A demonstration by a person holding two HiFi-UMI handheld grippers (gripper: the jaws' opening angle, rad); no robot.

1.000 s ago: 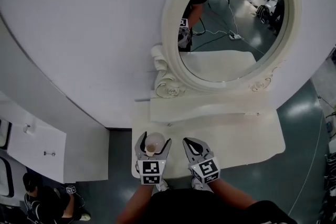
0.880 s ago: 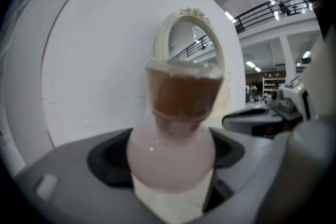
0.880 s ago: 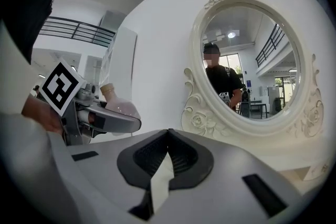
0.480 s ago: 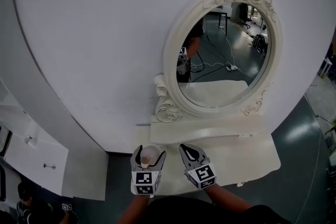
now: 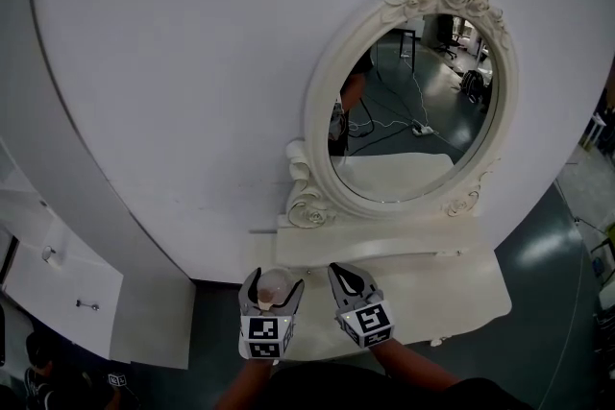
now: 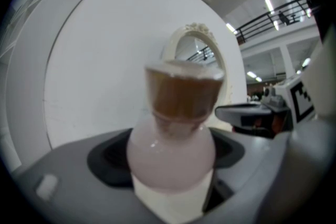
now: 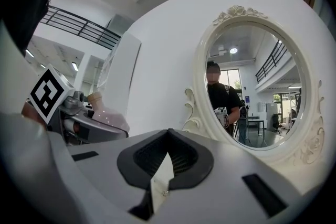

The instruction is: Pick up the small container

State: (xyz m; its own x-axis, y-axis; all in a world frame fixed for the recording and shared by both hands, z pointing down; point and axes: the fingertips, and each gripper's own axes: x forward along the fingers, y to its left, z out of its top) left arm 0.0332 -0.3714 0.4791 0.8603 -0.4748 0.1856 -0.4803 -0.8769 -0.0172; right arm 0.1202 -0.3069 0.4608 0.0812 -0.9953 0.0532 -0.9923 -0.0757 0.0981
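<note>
- Left gripper (image 5: 275, 280) is clamped on the small container (image 6: 176, 134), jaws round the bulbous body under the brown cap; likely the securest hold.
- Container sits lower centre of the head view, over the surface (image 5: 452, 288) front edge.
- Right gripper (image 5: 348, 276) has jaws together, empty, parked just beside.

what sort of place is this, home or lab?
Likely a staged vanity corner in a large lab or workshop hall, not a home: an ornate oval mirror stands on a white dressing table, yet the mirror reflects floor cables, and a mezzanine railing shows overhead.
</note>
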